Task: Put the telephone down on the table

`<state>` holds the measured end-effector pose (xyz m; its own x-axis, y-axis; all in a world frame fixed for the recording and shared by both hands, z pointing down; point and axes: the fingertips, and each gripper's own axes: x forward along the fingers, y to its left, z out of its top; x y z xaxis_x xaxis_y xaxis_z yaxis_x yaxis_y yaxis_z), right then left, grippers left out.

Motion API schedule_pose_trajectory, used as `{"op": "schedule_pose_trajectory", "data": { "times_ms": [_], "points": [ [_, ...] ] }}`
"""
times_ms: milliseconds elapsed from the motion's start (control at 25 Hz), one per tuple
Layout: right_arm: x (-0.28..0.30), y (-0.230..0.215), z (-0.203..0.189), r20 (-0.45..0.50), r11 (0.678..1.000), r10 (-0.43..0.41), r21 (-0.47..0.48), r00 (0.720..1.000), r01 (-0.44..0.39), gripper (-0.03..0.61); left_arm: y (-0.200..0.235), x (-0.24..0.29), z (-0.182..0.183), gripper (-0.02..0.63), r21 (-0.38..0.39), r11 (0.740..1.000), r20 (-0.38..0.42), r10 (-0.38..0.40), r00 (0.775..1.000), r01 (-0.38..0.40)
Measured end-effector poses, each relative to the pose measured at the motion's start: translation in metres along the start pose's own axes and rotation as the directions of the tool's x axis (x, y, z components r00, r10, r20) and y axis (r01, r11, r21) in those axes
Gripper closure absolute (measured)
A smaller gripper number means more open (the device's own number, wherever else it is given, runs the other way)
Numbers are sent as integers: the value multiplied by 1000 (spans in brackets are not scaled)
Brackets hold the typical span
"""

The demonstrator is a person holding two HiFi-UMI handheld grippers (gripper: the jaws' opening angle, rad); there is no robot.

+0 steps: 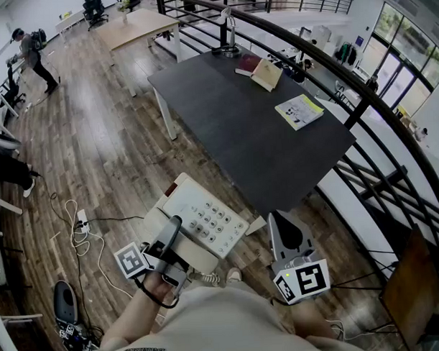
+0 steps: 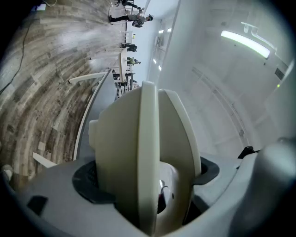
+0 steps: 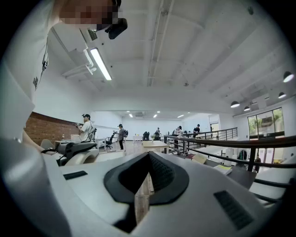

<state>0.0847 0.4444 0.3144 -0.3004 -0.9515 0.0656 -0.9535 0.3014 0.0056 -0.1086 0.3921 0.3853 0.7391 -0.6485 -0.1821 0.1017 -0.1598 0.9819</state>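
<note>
One telephone point(image 1: 178, 198): head-view keypad point(image 1: 210, 222), edge-on between left fingers point(image 2: 88, 184)

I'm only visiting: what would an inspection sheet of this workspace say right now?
Surface: dark table, mostly bare, nothing set down at its near end.
Job's things: telephone, held in the air short of the table's near corner.
Clutter: books and a stand at the far end.
Grippers: left gripper, fingers clamped on the telephone; right gripper, shut, empty.
Cables: power strip with white cable on the floor.
Surroundings: wood floor, black railing, person far off.
</note>
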Motion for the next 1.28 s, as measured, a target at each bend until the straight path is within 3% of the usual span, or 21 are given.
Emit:
{"op": "schedule_pose_trajectory", "data": {
  "times_ms": [640,1280],
  "points": [
    [-4,-21,2,16,1000,27,9,1000,-27,578,4,18,-20,147,-2,1000,-1,15,1000,-15],
    [-19,-59,-15,26,993,116,2,993,-116,578,9,40,-58,147,3,1000,92,-11,996,11]
  ]
}}
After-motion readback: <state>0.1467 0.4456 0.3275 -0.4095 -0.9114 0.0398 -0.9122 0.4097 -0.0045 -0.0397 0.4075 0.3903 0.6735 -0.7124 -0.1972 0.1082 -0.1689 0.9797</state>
